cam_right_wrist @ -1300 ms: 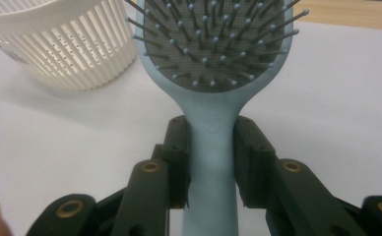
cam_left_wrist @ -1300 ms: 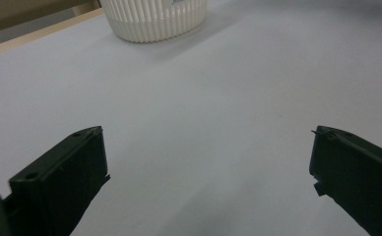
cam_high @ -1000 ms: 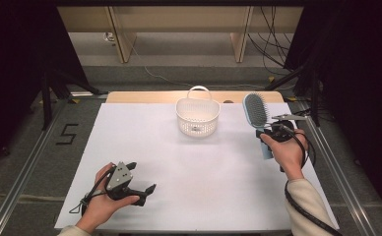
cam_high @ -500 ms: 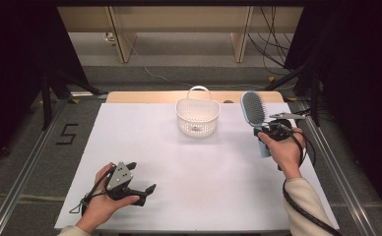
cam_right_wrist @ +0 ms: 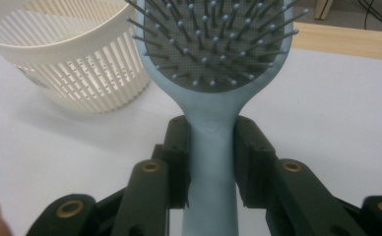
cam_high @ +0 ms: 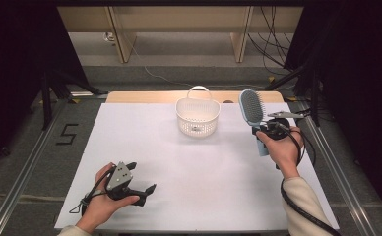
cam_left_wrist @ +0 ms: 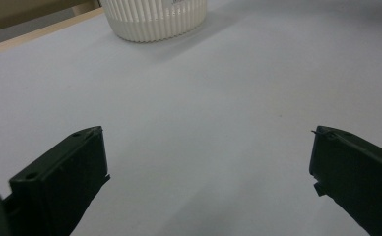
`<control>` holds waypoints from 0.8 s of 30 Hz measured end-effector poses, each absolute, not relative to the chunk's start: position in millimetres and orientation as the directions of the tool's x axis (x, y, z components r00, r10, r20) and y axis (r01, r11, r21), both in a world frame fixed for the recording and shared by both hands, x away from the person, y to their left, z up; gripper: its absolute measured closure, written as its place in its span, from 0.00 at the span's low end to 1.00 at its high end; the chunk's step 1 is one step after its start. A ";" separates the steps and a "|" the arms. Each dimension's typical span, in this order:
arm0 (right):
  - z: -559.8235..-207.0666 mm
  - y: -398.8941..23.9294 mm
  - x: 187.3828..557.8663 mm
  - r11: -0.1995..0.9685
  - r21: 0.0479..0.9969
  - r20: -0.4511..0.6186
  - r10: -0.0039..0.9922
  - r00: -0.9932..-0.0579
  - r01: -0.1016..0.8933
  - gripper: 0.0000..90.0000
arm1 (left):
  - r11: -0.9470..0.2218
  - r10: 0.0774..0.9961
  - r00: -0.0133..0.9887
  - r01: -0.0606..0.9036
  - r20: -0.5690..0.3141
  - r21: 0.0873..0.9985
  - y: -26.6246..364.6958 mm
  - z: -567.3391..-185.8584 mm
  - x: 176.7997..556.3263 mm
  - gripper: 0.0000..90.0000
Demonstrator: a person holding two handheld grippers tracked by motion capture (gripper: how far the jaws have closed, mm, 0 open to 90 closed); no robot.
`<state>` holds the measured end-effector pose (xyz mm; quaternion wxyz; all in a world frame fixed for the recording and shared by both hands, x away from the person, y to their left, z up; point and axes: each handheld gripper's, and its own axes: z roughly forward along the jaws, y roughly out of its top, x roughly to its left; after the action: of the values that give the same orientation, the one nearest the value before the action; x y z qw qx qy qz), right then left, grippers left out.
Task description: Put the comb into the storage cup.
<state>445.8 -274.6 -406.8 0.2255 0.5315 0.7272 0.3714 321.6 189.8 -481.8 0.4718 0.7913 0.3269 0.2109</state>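
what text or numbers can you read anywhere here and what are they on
"5": a dark digit marked on the grey floor left of the table.
A small dark mark inside the white basket is too small to read.
No lettering is legible on the blue hairbrush, the left gripper or the right gripper.

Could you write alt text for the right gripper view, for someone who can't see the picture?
Two black tongs clamp the handle of a light blue hairbrush, whose bristled head rises toward the top of the frame. A cream slatted basket stands behind it at the left on a white table.
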 end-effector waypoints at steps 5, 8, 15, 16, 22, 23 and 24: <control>-405.1 -273.0 446.1 0.155 0.784 0.069 0.940 -0.333 0.601 0.79 | -0.341 0.717 0.697 0.318 0.026 0.885 189.9 -481.8 321.6 0.01; -404.3 -272.1 446.3 0.156 0.788 0.068 0.940 -0.335 0.596 0.79 | -0.341 0.717 0.697 0.318 0.026 0.884 189.8 -481.7 321.6 0.01; -404.1 -270.4 446.8 0.153 0.790 0.069 0.940 -0.334 0.594 0.79 | -0.341 0.717 0.696 0.318 0.026 0.885 189.9 -481.7 321.7 0.01; -404.0 -270.3 446.8 0.153 0.791 0.067 0.940 -0.333 0.592 0.79 | -0.341 0.717 0.696 0.318 0.026 0.885 189.9 -481.7 321.6 0.01; -401.6 -269.1 446.8 0.148 0.800 0.067 0.941 -0.333 0.581 0.79 | -0.342 0.718 0.696 0.318 0.027 0.884 189.8 -481.9 321.7 0.01; -401.2 -268.8 447.0 0.149 0.802 0.066 0.940 -0.335 0.578 0.79 | -0.341 0.718 0.696 0.319 0.026 0.884 189.9 -481.8 321.7 0.01; -400.8 -268.5 446.9 0.148 0.801 0.068 0.940 -0.334 0.580 0.79 | -0.341 0.718 0.696 0.319 0.026 0.884 189.9 -481.8 321.7 0.01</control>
<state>446.9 -268.5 -400.8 0.2344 0.5274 0.7204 0.3846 321.7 189.9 -481.8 0.4713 0.7911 0.3275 0.2117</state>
